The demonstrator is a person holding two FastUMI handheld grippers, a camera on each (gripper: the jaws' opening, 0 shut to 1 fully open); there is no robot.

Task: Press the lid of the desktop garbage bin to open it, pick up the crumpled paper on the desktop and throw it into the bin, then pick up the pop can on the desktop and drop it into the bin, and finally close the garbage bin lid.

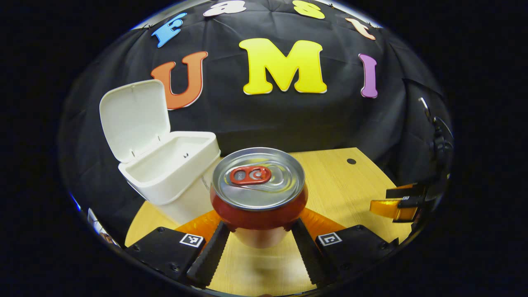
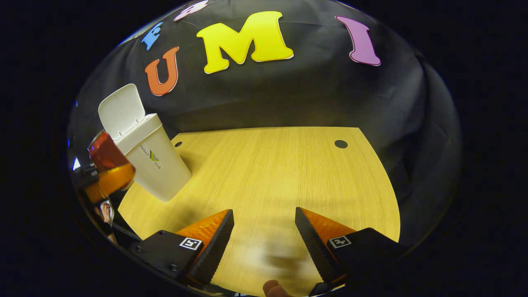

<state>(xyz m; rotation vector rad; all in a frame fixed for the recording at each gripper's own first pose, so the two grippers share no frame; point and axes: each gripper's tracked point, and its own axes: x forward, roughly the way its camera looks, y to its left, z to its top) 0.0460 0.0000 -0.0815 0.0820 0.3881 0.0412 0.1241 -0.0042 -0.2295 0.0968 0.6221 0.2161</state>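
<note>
A red pop can [image 1: 259,194] with a silver top is held off the wooden desk [image 1: 342,185], upright, with my left gripper [image 1: 260,237] shut on its lower body. The white bin [image 1: 171,169] stands just left of the can, its lid [image 1: 134,117] flipped up and the inside bare where it shows. In the right gripper view the bin [image 2: 154,159] sits at the far left with the can [image 2: 105,152] beside it in the other gripper. My right gripper [image 2: 264,231] hovers open over bare desk with nothing between its fingers.
The wooden desk [image 2: 280,173] has a small dark hole [image 2: 340,144] near its back right corner and another [image 2: 178,144] by the bin. The black cloth wall closes the back. The right gripper [image 1: 398,204] shows at the right edge of the left gripper view.
</note>
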